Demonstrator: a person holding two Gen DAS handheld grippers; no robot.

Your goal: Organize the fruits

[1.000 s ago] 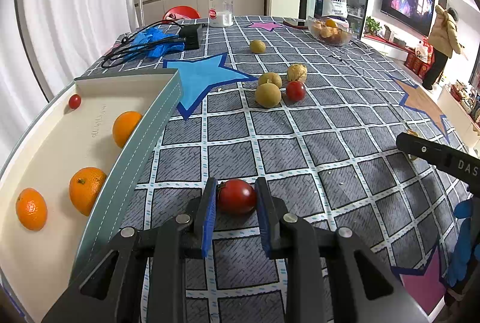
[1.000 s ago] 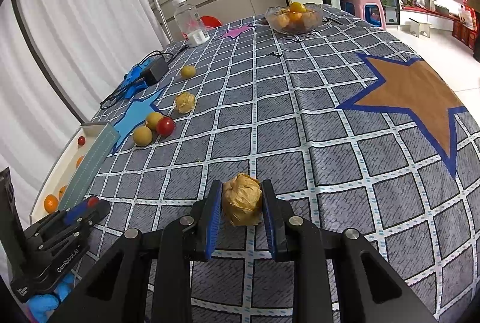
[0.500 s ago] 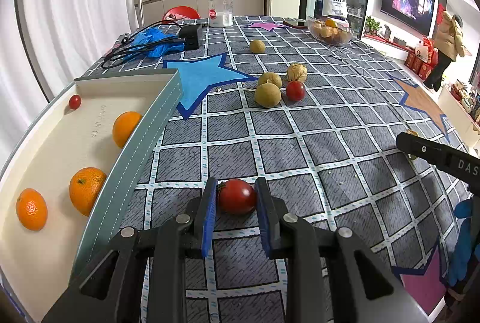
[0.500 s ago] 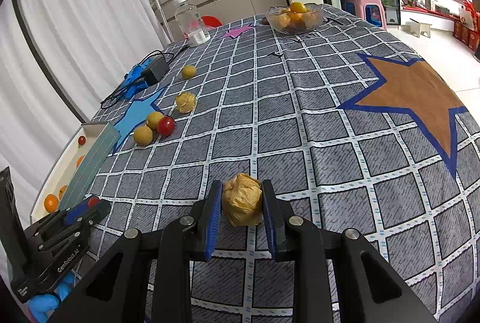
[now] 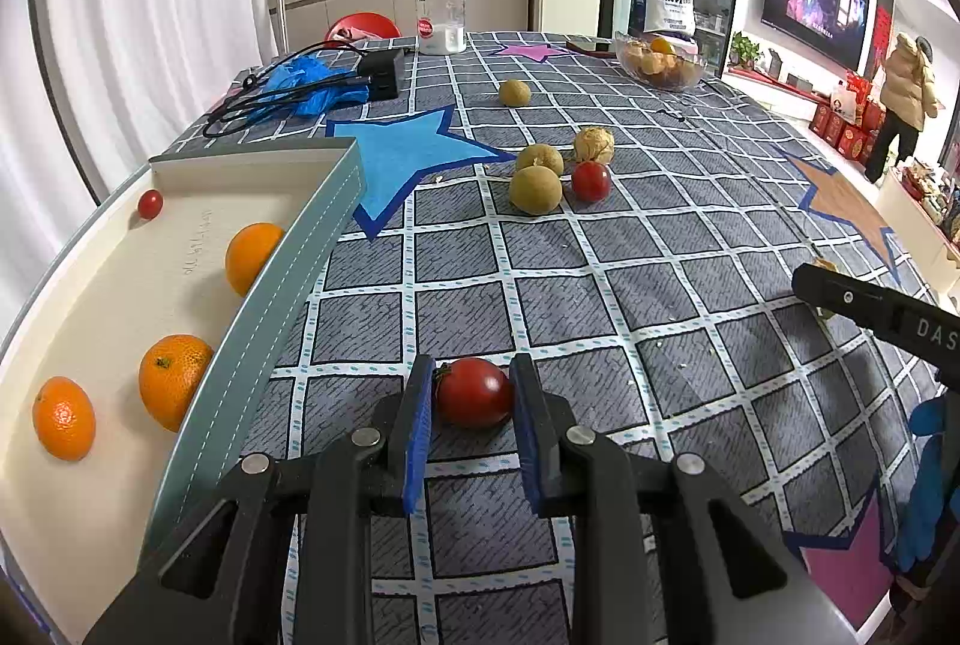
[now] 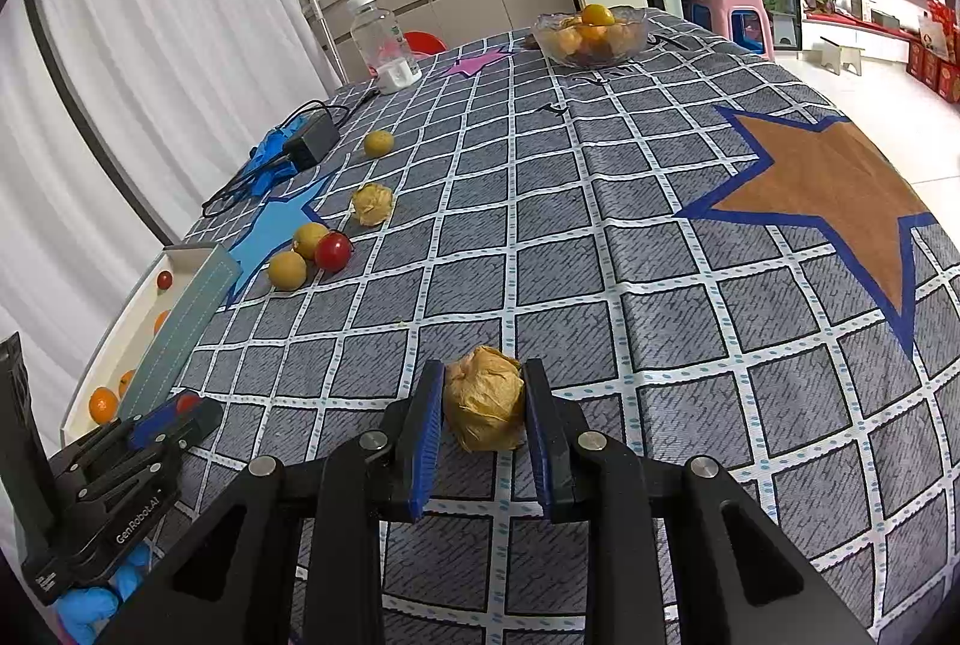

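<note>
Left wrist: left hand-held gripper (image 5: 471, 402) clamped on tomato (image 5: 474, 392); right hand-held gripper (image 6: 483, 405) pinching husked fruit (image 6: 485, 405), underside hidden.

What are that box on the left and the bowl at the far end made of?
The box looks like stiff board wrapped in matte grey-green leatherette, judging by its white stitching, with a cream lining. The bowl seems clear glass: fruit shows through its glossy wall, though plastic is possible.
</note>
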